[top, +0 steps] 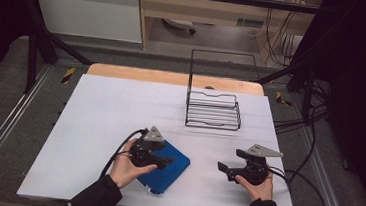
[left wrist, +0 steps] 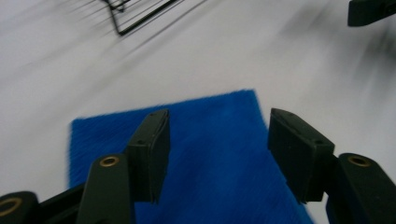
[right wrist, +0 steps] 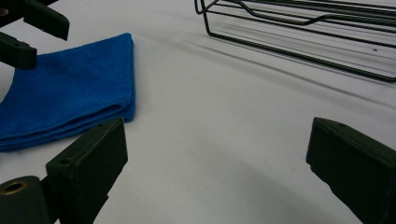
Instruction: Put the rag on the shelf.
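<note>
A folded blue cloth (top: 167,169) lies flat on the white worktop (top: 110,111), toward the near edge and a little left of the middle. Its surface is a soft, short-napped weave, and in the right gripper view its folded edge (right wrist: 126,100) shows as several stacked layers with a rounded, plump lip. The left gripper (top: 163,160), a black body with a grey three-cornered plate on top, hangs directly over the cloth; in its own view the two flat, blocky black fingers (left wrist: 152,149) stand well apart above the blue nap with nothing between them, brass-coloured rivets showing at their bases. Whether they touch the cloth cannot be told. The right gripper (top: 224,170) is held over bare worktop well to the right of the cloth, its fingers (right wrist: 93,158) spread wide and empty, matte and square-edged. Farther back, right of centre, stands a black wire rack (top: 214,110), made of thin rods bent into a shallow tray with a tall rectangular frame at its back. The worktop covering is smooth and pale, with a strip of light wood showing at its far edge.
</note>
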A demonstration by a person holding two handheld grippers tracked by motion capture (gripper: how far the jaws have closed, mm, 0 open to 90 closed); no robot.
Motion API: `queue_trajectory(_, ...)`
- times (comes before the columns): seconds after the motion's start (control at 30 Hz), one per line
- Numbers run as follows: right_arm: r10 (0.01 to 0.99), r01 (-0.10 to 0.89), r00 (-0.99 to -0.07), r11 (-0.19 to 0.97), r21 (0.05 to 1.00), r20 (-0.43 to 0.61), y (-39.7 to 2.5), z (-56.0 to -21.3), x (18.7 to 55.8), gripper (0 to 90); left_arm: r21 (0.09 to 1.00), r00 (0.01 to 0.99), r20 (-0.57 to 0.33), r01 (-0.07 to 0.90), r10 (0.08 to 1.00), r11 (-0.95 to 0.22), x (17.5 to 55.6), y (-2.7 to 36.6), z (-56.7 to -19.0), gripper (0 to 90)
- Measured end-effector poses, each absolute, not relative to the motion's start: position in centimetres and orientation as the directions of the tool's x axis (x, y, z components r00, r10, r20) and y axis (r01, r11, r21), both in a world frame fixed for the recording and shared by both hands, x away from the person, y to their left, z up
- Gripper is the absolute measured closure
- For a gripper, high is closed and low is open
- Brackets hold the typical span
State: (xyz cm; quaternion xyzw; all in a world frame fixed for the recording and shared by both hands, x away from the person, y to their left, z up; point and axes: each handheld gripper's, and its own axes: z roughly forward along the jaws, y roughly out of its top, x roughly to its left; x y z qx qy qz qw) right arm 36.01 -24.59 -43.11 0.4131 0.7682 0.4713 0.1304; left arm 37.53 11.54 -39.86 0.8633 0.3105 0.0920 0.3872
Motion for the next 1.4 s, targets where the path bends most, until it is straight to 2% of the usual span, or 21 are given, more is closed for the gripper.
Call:
queue_trajectory(0.23,0.775,0.527,-0.605,0.214,0.823,0.186,-21.9,-42.8,36.2,11.5,0.68,0.742,-0.094,0.535,0.664,-0.501,37.2,16.6,-41.4,39.8)
queue_trajectory(0.4,0.767,0.545,-0.612,0.231,0.806,0.194,-18.8,-42.9,36.6,18.3,0.656,0.719,-0.093,0.565,0.689,-0.5,37.0,19.2,-42.4,48.0)
queue_trajectory(0.53,0.762,0.557,-0.62,0.261,0.788,0.186,-16.4,-43.4,37.1,25.6,0.643,0.704,-0.127,0.595,0.698,-0.483,36.8,20.8,-43.0,56.1)
queue_trajectory(0.9,0.769,0.608,-0.608,0.29,0.739,0.198,-12.8,-45.2,37.6,47.9,0.625,0.727,-0.144,0.593,0.672,-0.508,36.4,20.9,-43.9,70.2)
queue_trajectory(1.13,0.776,0.637,-0.596,0.298,0.711,0.208,-12.5,-45.4,37.1,60.3,0.626,0.732,-0.149,0.59,0.664,-0.51,36.4,20.9,-44.1,76.7)
queue_trajectory(1.27,0.778,0.668,-0.577,0.276,0.691,0.248,-12.4,-45.3,36.8,68.5,0.627,0.731,-0.155,0.593,0.665,-0.505,36.3,20.8,-44.1,79.0)
queue_trajectory(1.4,0.769,0.698,-0.564,0.25,0.671,0.3,-12.4,-45.3,36.9,82.4,0.627,0.728,-0.158,0.596,0.667,-0.502,36.2,20.8,-44.1,84.1)
